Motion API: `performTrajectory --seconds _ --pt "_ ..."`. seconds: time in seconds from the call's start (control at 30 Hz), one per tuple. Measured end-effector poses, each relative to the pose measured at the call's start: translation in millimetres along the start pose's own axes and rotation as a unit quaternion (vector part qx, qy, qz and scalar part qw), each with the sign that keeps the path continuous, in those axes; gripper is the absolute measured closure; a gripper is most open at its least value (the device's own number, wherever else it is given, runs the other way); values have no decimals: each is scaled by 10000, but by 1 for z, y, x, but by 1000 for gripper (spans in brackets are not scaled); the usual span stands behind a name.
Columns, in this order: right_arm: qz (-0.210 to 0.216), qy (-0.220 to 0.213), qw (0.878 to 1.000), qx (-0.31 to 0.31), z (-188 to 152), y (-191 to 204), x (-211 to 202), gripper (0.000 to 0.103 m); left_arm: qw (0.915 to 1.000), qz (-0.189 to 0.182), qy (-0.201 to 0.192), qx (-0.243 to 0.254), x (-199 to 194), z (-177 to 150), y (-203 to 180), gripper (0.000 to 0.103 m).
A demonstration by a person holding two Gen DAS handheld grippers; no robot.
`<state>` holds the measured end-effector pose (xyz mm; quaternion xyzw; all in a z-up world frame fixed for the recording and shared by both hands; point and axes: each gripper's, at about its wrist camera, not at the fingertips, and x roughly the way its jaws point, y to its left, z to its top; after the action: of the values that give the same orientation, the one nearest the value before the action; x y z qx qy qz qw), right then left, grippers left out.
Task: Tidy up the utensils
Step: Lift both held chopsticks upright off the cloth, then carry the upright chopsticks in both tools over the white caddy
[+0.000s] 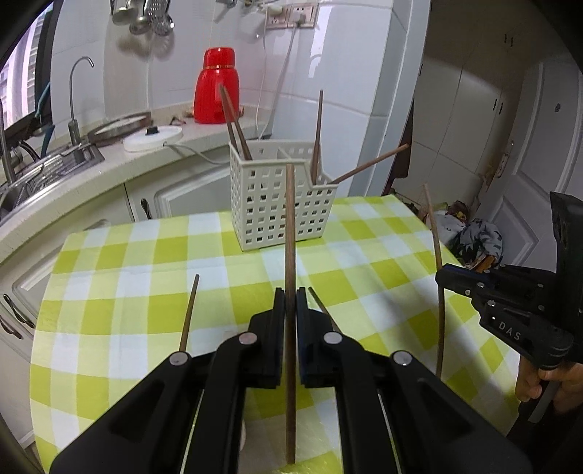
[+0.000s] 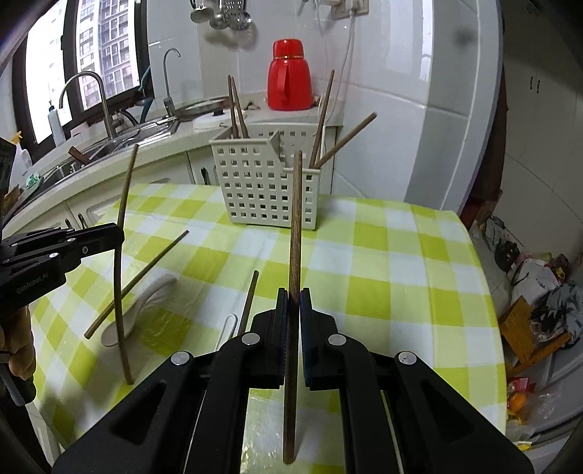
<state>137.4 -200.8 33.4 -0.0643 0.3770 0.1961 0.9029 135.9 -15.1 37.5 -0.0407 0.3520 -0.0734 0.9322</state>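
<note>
A home kitchen: white tiled walls, a steel sink (image 2: 109,146) with curved taps (image 2: 85,94) under a window (image 2: 105,47), ladles (image 1: 145,16) hanging above, a red thermos jug (image 1: 215,87) on the worktop (image 1: 120,167), white cabinet doors (image 1: 189,197) below.

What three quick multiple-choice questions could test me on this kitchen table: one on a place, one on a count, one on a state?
1. Where does the white slotted caddy stand?
A. In the sink
B. On the checked tablecloth
C. On the floor

2. How many chopsticks stand in the caddy?
A. Four
B. One
C. Nine

3. What are the right tongs doing?
A. Gaping with nothing between them
B. Clamped on a spoon
C. Clamped on a chopstick

Answers:
1 B, the caddy's base sits on the green check.
2 A, two sticks per side.
3 C, the stick runs between the closed tips.
</note>
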Motion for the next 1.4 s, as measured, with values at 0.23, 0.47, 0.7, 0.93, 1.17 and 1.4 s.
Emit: performTrajectory --seconds 0.23,0.47,0.7,0.93,1.17,1.4 --pt "1 -208 9998 58 -2 -4 -30 96 9998 13 -186 86 -25 1 -9 97" --pt "60 -315 9994 119 -5 -7 -50 101 9996 -3 -235 148 -37 -2 -16 97" --pt "-22 51 9996 273 -10 -15 -30 100 9996 -11 -231 137 -38 -3 -16 97" --pt "-234 645 9971 321 -11 -37 27 74 9996 -17 -241 147 -36 -1 -14 97" --pt "-490 1071 9927 277 -10 -66 79 66 9997 -23 -222 130 -31 4 -12 97" --pt "-418 1452 9880 314 -5 -84 124 68 9997 -23 -165 166 -21 11 -11 97"
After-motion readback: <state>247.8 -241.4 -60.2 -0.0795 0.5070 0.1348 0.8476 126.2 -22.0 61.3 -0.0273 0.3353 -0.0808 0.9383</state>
